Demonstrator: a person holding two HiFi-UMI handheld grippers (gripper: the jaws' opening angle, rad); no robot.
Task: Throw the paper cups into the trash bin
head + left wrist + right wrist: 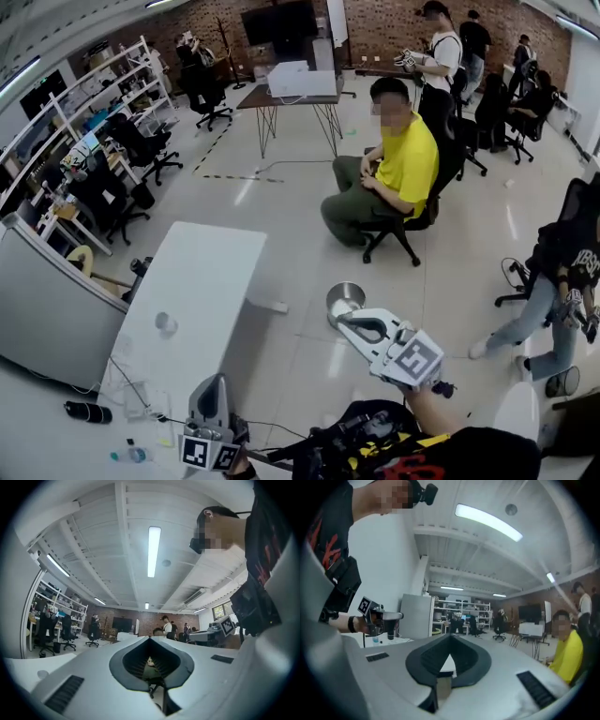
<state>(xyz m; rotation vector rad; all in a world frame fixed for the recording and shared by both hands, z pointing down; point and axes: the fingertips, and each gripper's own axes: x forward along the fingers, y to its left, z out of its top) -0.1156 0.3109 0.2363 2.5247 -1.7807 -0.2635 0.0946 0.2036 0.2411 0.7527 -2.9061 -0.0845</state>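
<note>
The paper cup is sitting on the table, ahead and slightly left of the left gripper, the nearer tool. The right gripper is pointing at the trash bin. Both grippers' jaws are pressing together, empty.

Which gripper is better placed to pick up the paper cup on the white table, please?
Left. The left gripper is at the white table, close to the paper cup; the right gripper is over the floor beside the metal bin. Both are shut, so it would need opening first.
</note>
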